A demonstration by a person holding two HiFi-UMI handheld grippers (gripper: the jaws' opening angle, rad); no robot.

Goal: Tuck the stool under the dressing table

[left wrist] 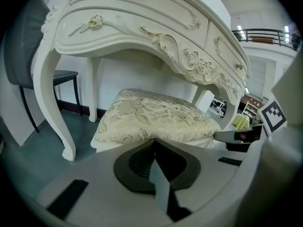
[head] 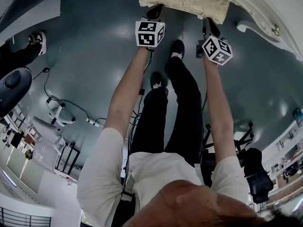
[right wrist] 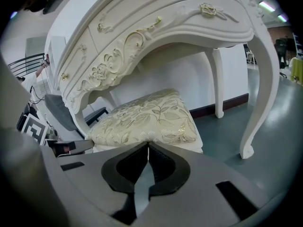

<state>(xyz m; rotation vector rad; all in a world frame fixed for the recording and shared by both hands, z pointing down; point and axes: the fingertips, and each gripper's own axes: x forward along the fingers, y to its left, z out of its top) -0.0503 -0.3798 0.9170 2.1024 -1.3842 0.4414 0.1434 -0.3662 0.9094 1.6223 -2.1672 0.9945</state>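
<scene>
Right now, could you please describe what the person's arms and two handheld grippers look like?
The pale grey left gripper and right gripper are broad moulded bodies with dark, ribbed, curved pads. Each carries a white cube printed with black square markers. The person wears a white short-sleeved shirt, its sleeves ending above the elbows.

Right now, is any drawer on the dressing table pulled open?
No: in the right gripper view the drawer fronts of the dressing table all sit flush and closed above the stool.

Right gripper (right wrist: 148, 145), jaws pressed together on the cushion edge of the stool (right wrist: 147, 115), beneath the white dressing table (right wrist: 184, 20)
</scene>
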